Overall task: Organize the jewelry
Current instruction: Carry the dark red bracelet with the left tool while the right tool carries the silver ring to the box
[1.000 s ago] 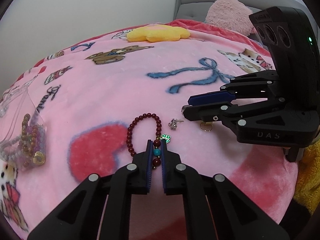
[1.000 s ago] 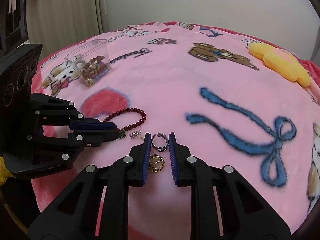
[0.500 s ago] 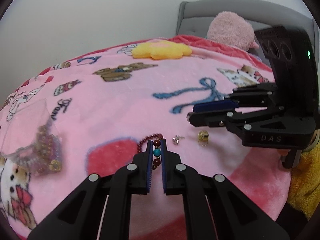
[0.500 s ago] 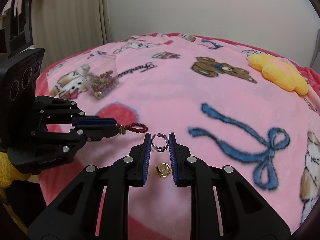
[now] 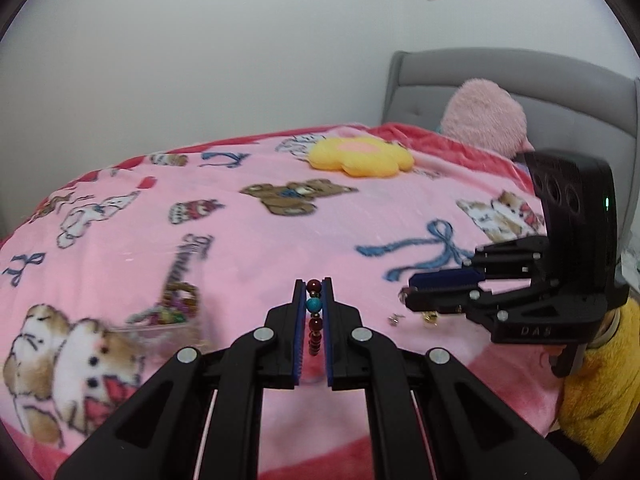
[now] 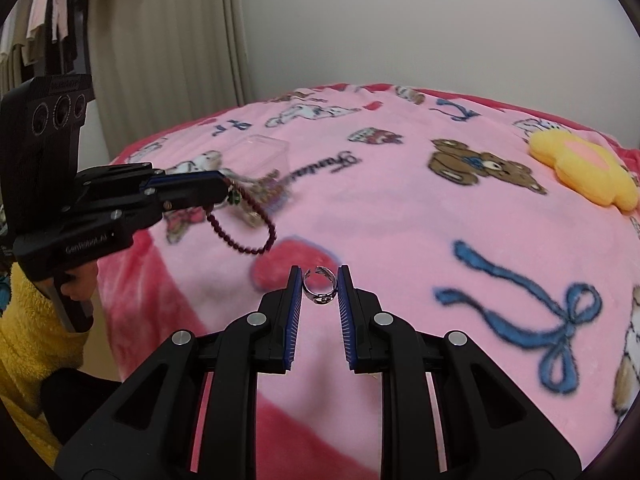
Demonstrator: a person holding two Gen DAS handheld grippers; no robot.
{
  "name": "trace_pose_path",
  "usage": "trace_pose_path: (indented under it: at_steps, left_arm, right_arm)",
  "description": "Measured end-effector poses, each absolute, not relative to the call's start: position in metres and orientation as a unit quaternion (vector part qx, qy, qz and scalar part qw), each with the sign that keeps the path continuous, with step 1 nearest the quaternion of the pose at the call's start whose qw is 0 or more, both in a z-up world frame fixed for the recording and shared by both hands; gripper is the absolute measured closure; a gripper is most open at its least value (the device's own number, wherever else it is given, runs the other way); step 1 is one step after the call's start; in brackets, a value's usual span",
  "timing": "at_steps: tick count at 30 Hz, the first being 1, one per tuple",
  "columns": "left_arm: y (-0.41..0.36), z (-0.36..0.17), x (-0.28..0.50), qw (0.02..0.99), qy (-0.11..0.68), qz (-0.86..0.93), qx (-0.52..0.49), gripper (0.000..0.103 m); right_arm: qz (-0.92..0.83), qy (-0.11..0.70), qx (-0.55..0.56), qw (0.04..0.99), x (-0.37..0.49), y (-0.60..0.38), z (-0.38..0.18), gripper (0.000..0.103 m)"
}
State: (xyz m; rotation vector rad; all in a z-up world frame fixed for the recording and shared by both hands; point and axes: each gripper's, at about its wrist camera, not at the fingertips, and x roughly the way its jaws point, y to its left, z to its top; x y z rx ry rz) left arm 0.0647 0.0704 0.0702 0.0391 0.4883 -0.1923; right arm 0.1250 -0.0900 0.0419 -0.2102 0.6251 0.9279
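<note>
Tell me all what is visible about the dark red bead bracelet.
The bracelet is a loop of small, glossy dark red beads with one turquoise bead and a green charm. The left gripper is shut on the turquoise section. The rest hangs free in a curve above the pink blanket, in front of the clear box.

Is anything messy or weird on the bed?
A little. The clear box lies tipped over on the blanket, beads showing at its mouth. An earring and a gold charm lie loose. The bracelet and ring are held, not dropped.
</note>
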Motion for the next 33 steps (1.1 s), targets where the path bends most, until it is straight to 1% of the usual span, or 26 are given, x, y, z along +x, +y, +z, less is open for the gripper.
trace_pose_path:
  at_steps: [8,16,20,23,30,33]
  left_arm:
    - [0.112,0.101,0.049,0.975,0.217,-0.049,0.004,0.096]
    - [0.145,0.114,0.053,0.976,0.216,-0.027,-0.022,0.096]
    - [0.156,0.113,0.061,0.977,0.209,-0.009,-0.030,0.096]
    - [0.166,0.111,0.069,0.975,0.215,-0.010,-0.059,0.096]
    - [0.190,0.096,0.091,0.966,0.231,-0.015,-0.116,0.096]
    - [0.194,0.085,0.100,0.965,0.237,-0.008,-0.114,0.096]
  right_arm:
    - [0.469,0.277,-0.108,0.832,0.119,-0.041,0.064,0.085]
    - [0.491,0.273,-0.108,0.820,0.121,0.006,0.081,0.085]
    - [0.502,0.275,-0.098,0.814,0.127,0.027,0.086,0.085]
    - [0.502,0.272,-0.103,0.814,0.130,0.040,0.086,0.085]
    - [0.491,0.294,-0.102,0.814,0.146,0.063,0.076,0.085]
    - [0.489,0.303,-0.113,0.810,0.149,0.073,0.069,0.085]
